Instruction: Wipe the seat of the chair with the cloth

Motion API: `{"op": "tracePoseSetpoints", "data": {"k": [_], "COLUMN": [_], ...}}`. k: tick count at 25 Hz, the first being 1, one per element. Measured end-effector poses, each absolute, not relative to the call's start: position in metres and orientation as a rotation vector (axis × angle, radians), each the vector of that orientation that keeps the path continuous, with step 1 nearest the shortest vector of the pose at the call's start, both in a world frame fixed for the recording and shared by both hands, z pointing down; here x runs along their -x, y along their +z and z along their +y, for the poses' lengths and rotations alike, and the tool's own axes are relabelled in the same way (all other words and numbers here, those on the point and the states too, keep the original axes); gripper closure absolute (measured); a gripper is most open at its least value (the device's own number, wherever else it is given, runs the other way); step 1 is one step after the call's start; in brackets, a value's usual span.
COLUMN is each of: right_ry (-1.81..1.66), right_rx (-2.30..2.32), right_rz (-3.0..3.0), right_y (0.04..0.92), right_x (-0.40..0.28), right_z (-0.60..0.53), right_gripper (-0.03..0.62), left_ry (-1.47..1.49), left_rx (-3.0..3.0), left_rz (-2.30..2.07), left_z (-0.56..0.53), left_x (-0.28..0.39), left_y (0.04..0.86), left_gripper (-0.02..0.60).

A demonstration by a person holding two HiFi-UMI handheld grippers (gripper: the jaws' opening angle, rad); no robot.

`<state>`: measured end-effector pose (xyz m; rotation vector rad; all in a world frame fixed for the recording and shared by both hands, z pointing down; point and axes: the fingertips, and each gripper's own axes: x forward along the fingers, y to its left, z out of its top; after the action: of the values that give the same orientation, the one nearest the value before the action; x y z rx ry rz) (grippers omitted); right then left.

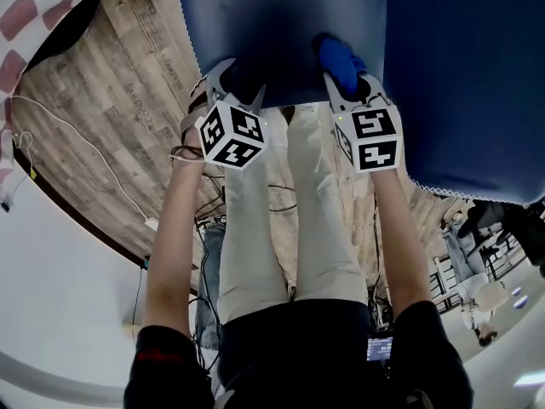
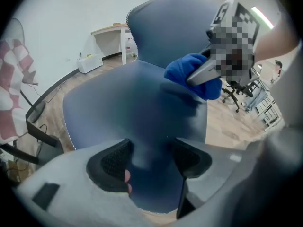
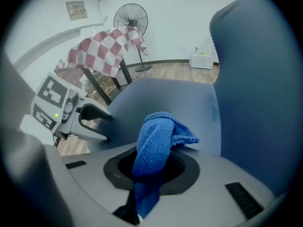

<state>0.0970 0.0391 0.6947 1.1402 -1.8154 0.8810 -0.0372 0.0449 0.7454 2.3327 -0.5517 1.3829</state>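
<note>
Wood floor (image 1: 94, 109) and white wall frame a blue chair whose seat (image 1: 281, 32) runs off the top of the head view, with its backrest (image 1: 477, 83) cut off at the right edge. Over the near part of the seat the left gripper (image 2: 151, 162) hangs with its jaws spread wide and only bare upholstery between them; whether its tips touch the seat is unclear. To its right the right gripper (image 3: 151, 169) pinches a bunched blue cloth (image 3: 158, 136), which bulges over and hides the jaw tips, so contact between cloth and seat cannot be made out.
</note>
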Motion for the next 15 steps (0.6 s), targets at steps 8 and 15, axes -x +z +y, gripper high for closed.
{"op": "tracePoseSetpoints", "data": {"k": [8,15], "right_ry": [0.845,0.789], "right_rx": [-1.355,-1.469], "right_rz": [-1.76,-1.7], "right_y": [0.683,0.688], "right_x": [-0.149,-0.178], "right_z": [-0.022,-0.083], "right_gripper": [0.537,0.537], "left_ry": [1.391,1.355], "left_rx": [-2.351,-2.363], "left_rz": [-0.567,-0.583], "left_z": [0.047,0.046], "left_x": [0.037,0.035], "left_y": [0.746,0.745], "left_gripper": [0.302,0.302]}}
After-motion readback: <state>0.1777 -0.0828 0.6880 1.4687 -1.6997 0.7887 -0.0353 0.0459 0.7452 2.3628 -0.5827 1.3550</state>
